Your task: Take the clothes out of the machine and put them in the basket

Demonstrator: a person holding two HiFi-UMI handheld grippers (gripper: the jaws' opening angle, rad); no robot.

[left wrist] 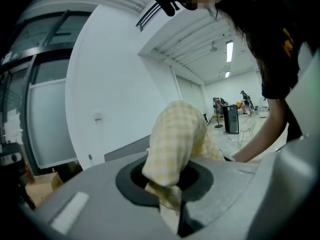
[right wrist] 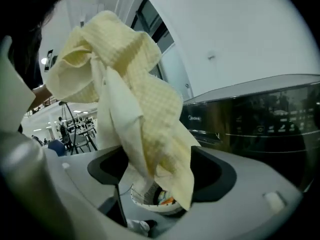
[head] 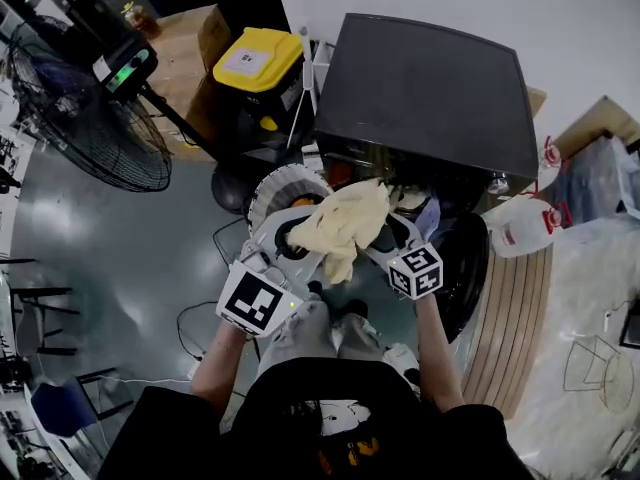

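1. Grippers: the left gripper [head: 290, 238] and the right gripper [head: 388, 240] are each clamped on the yellow checked cloth [head: 345, 218].
2. Cloth hangs bunched between them, beside the white basket [head: 283, 182].
3. Dark washing machine [head: 430, 88] stands just behind.

So both arms were stretched out forward, left arm [head: 214, 364] and right arm [head: 436, 353] bare below the sleeves. Left gripper [head: 292, 238] and right gripper [head: 388, 236] angled in toward each other, each with its 2 jaws pinched tight on the same cloth [head: 345, 223].
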